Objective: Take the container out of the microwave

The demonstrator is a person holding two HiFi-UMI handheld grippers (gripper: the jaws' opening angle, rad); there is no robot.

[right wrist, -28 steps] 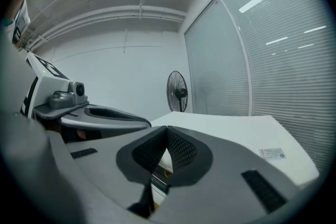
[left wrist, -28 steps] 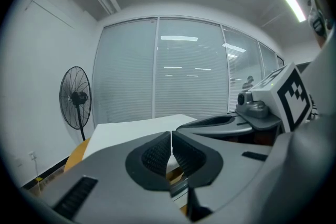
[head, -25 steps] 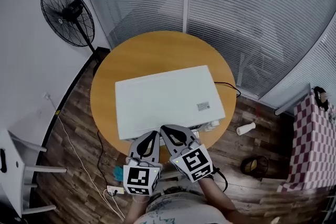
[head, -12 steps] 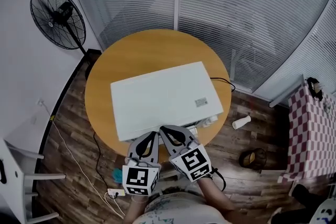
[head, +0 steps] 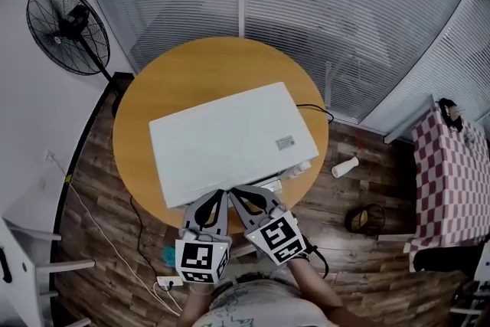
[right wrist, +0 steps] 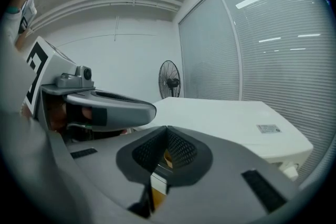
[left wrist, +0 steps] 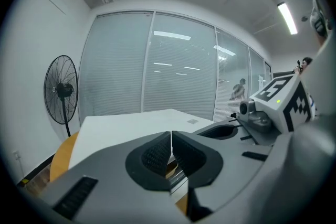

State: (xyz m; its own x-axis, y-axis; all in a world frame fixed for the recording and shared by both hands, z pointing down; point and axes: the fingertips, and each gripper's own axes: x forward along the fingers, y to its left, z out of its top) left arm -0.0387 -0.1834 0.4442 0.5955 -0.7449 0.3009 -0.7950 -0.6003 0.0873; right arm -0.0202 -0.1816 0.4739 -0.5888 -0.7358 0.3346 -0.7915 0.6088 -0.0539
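While both arms are held low at the bottom centre of the head view, the left gripper (head: 216,197) and right gripper (head: 236,192) sit side by side, aimed up-frame at the near edge of the microwave (head: 226,138), marker cubes toward the person. Left fingers (left wrist: 155,155) are pressed together with nothing between them; right fingers (right wrist: 182,150) likewise (the two grippers' tips nearly meet). The microwave lies mid-frame on the round wooden desk (head: 207,61), long axis left to right, right end tilted slightly up-frame, one long side facing the grippers.
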